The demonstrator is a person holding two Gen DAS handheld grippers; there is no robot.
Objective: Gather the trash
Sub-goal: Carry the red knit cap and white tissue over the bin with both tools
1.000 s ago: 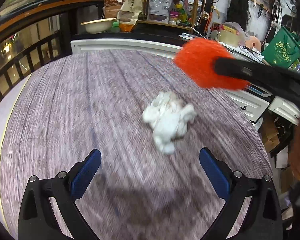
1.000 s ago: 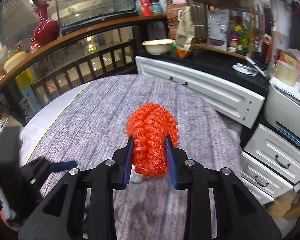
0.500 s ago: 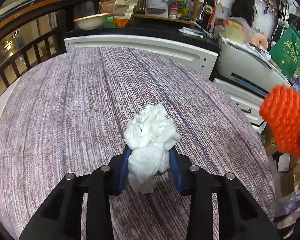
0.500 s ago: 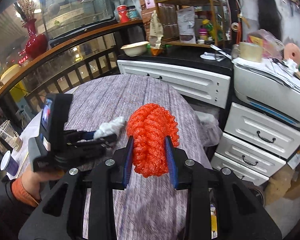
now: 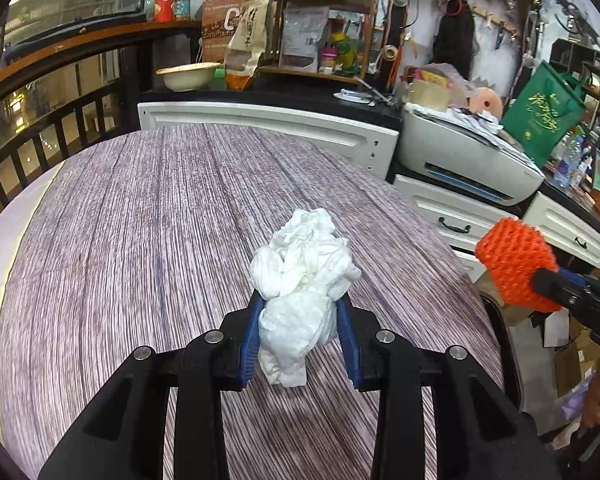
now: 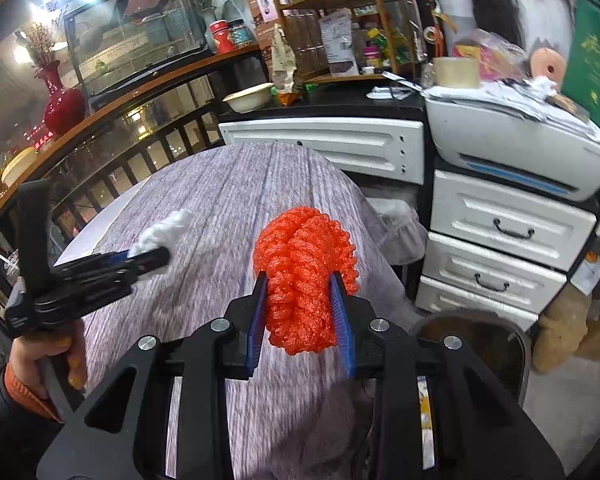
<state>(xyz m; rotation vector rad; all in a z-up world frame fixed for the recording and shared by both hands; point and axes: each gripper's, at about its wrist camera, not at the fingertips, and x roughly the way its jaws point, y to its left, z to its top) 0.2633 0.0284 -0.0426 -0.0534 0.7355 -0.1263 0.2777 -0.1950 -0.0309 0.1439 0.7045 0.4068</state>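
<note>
Over a round table (image 5: pixel 139 220) with a purple-grey streaked cloth, the left gripper (image 5: pixel 300 332) has just closed its jaws on a crumpled white tissue wad (image 5: pixel 300 280). The right gripper (image 6: pixel 304 312) pinches an orange foam net ball (image 6: pixel 304 272) near the table's edge, before white drawers (image 6: pixel 500 236) and a white printer (image 6: pixel 516 148).

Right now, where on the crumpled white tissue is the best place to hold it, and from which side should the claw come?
Grip the crumpled white tissue across its lower, denser lobe, coming from the near side at a downward slant. It is a loose wad, narrower there and puffier on top, so the pads squeeze it firmly. The left claw already pinches that part, one blue pad on each side.
</note>
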